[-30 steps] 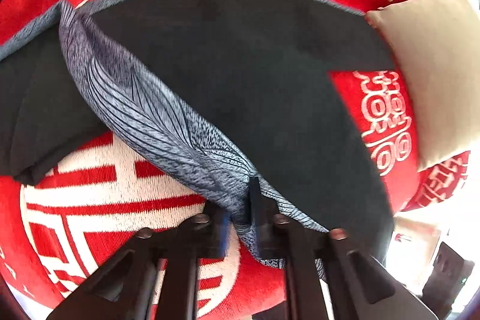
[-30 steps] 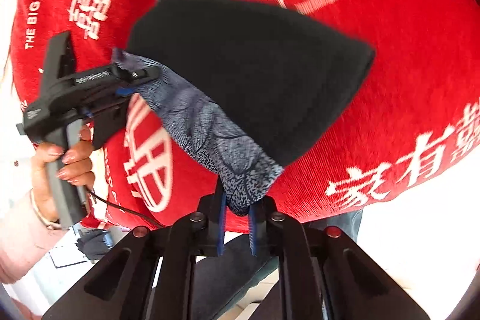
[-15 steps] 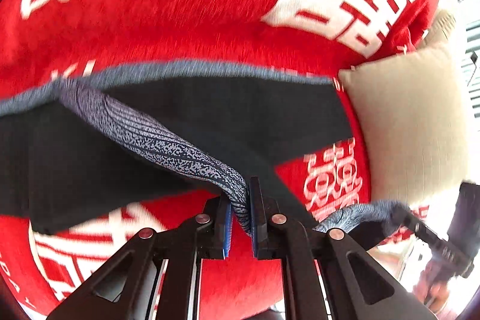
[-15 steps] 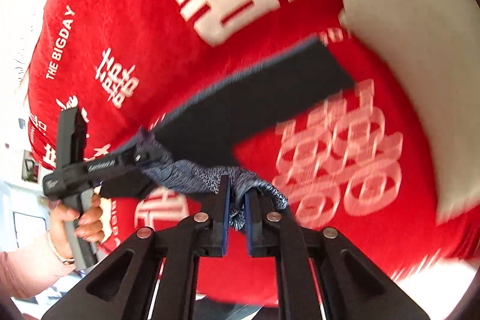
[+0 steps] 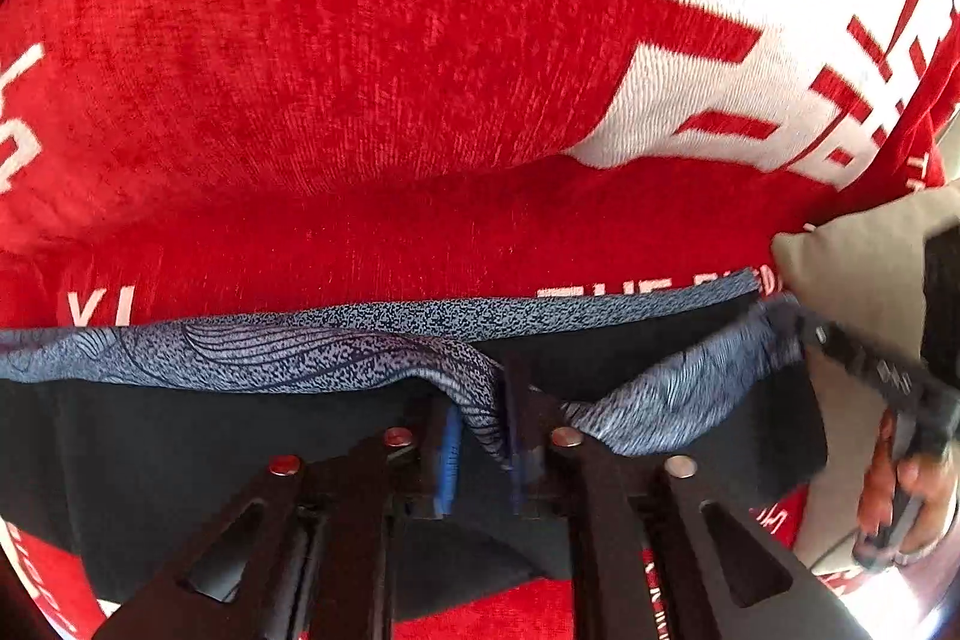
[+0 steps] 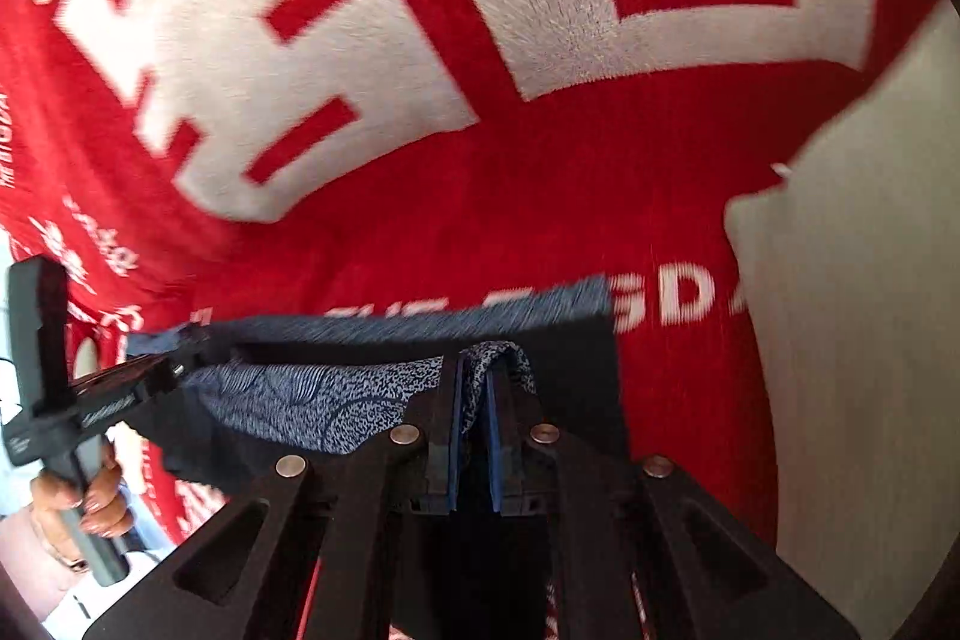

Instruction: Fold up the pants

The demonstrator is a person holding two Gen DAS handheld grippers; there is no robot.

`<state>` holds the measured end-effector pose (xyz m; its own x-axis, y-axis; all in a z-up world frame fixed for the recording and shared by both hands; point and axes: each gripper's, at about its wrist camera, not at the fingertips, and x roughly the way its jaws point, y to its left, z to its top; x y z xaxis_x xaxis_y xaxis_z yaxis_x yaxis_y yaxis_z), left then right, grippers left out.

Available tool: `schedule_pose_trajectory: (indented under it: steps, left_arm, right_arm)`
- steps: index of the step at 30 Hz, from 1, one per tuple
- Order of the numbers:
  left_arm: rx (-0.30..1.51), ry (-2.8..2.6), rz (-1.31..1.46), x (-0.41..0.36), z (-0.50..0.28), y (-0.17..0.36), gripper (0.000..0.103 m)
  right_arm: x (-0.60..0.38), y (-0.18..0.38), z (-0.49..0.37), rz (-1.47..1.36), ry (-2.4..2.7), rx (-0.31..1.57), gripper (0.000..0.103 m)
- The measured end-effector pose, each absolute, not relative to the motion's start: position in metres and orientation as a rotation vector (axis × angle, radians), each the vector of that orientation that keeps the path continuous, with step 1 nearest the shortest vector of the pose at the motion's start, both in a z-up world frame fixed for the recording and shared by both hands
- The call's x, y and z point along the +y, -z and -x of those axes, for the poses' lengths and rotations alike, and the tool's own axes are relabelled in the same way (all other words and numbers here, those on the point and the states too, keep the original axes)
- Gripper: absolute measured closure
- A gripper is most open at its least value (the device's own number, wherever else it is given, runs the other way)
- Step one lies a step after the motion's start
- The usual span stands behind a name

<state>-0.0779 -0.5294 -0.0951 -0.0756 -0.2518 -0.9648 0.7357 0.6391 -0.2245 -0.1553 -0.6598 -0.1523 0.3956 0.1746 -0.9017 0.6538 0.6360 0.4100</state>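
The pants (image 5: 150, 454) are black with a blue-grey patterned waistband (image 5: 288, 355). They lie low across the left wrist view on the red blanket. My left gripper (image 5: 483, 436) is shut on the patterned band. My right gripper (image 6: 474, 400) is shut on another part of the same band (image 6: 312, 403), with black cloth (image 6: 576, 376) beside it. The right gripper shows in the left wrist view (image 5: 864, 358) at the far right. The left gripper shows in the right wrist view (image 6: 150, 376) at the left. The band sags between them.
A red blanket (image 5: 360, 70) with large white characters (image 6: 372, 10) covers the surface and rises behind. A beige cushion (image 5: 858, 280) sits at the right, and it also shows in the right wrist view (image 6: 870, 310). The person's hands hold both grippers.
Both grippers have carried the waistband forward and down toward the far edge of the pants. The black cloth now lies folded low in view, and the blanket's rear part fills the frames.
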Motion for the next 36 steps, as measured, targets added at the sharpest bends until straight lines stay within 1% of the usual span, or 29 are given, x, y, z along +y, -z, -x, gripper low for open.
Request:
schedule_pose_trajectory:
  steps: [1, 2, 3, 4, 5, 8, 9, 10, 11, 12, 13, 16, 18, 19, 21, 22, 23, 24, 25, 27, 28, 29, 30, 31, 34, 36]
  left_arm:
    - [1.413, 0.86, -0.449, -0.528, 0.078, 0.092, 0.08]
    - [1.404, 0.861, -0.456, -0.527, 0.078, 0.088, 0.07]
    - [1.379, 0.861, -0.467, -0.525, 0.077, 0.08, 0.053]
    - [1.342, 0.855, -0.481, -0.521, 0.075, 0.07, 0.043]
    - [1.319, 0.854, -0.487, -0.519, 0.074, 0.064, 0.03]
    - [1.27, 0.854, -0.533, -0.508, 0.073, 0.047, 0.029]
    - [1.272, 0.846, -0.551, -0.505, 0.074, 0.049, 0.029]
    - [1.272, 0.829, -0.579, -0.5, 0.075, 0.054, 0.029]
    - [1.274, 0.816, -0.593, -0.498, 0.075, 0.058, 0.029]
    - [1.288, 0.792, -0.61, -0.492, 0.078, 0.068, 0.029]
    - [1.311, 0.765, -0.615, -0.486, 0.081, 0.078, 0.029]
    - [1.349, 0.721, -0.615, -0.476, 0.09, 0.1, 0.029]
    - [1.353, 0.706, -0.632, -0.477, 0.098, 0.109, 0.029]
    - [1.354, 0.699, -0.64, -0.477, 0.098, 0.112, 0.029]
    - [1.361, 0.69, -0.646, -0.474, 0.101, 0.117, 0.029]
    - [1.361, 0.69, -0.642, -0.473, 0.1, 0.116, 0.029]
    - [1.354, 0.686, -0.639, -0.47, 0.1, 0.115, 0.029]
    - [1.348, 0.68, -0.644, -0.469, 0.098, 0.115, 0.029]
    - [1.341, 0.669, -0.653, -0.468, 0.098, 0.114, 0.029]
    - [1.328, 0.64, -0.655, -0.463, 0.089, 0.111, 0.029]
    - [1.322, 0.63, -0.645, -0.461, 0.085, 0.109, 0.029]
    - [1.308, 0.614, -0.627, -0.457, 0.077, 0.105, 0.029]
    - [1.297, 0.605, -0.616, -0.455, 0.071, 0.102, 0.029]
    - [1.288, 0.594, -0.606, -0.453, 0.064, 0.101, 0.029]
    - [1.275, 0.58, -0.605, -0.458, 0.048, 0.108, 0.029]
    - [1.264, 0.579, -0.609, -0.469, 0.041, 0.116, 0.029]
  right_arm:
    - [-0.662, 0.157, 0.152, -0.859, 0.359, 1.166, 0.096]
    - [-0.666, 0.163, 0.148, -0.852, 0.359, 1.181, 0.096]
    - [-0.668, 0.168, 0.144, -0.838, 0.367, 1.199, 0.096]
    - [-0.67, 0.172, 0.142, -0.817, 0.381, 1.217, 0.096]
    - [-0.672, 0.174, 0.14, -0.803, 0.394, 1.233, 0.096]
    - [-0.681, 0.173, 0.144, -0.846, 0.425, 1.229, 0.095]
    - [-0.683, 0.168, 0.146, -0.851, 0.438, 1.22, 0.091]
    - [-0.683, 0.16, 0.15, -0.846, 0.453, 1.213, 0.085]
    - [-0.681, 0.152, 0.153, -0.832, 0.465, 1.21, 0.063]
    - [-0.677, 0.145, 0.155, -0.816, 0.47, 1.207, 0.045]
    - [-0.674, 0.141, 0.156, -0.803, 0.46, 1.207, 0.044]
    - [-0.656, 0.135, 0.158, -0.717, 0.468, 1.272, 0.044]
    - [-0.65, 0.141, 0.158, -0.729, 0.451, 1.289, 0.045]
    - [-0.644, 0.142, 0.155, -0.748, 0.436, 1.296, 0.046]
    - [-0.641, 0.159, 0.149, -0.814, 0.371, 1.345, 0.098]
    - [-0.638, 0.162, 0.146, -0.79, 0.375, 1.368, 0.098]
    - [-0.634, 0.16, 0.141, -0.675, 0.419, 1.4, 0.098]
    - [-0.632, 0.158, 0.14, -0.624, 0.443, 1.411, 0.098]
    - [-0.635, 0.158, 0.141, -0.619, 0.464, 1.418, 0.098]
    - [-0.642, 0.161, 0.147, -0.698, 0.503, 1.433, 0.097]
    - [-0.642, 0.159, 0.147, -0.695, 0.524, 1.435, 0.094]
    - [-0.641, 0.153, 0.148, -0.683, 0.556, 1.433, 0.086]
    - [-0.639, 0.147, 0.15, -0.681, 0.579, 1.419, 0.081]
    - [-0.637, 0.141, 0.152, -0.677, 0.597, 1.401, 0.08]
    - [-0.622, 0.119, 0.152, -0.661, 0.585, 1.316, 0.08]
    - [-0.604, 0.117, 0.139, -0.651, 0.502, 1.294, 0.08]
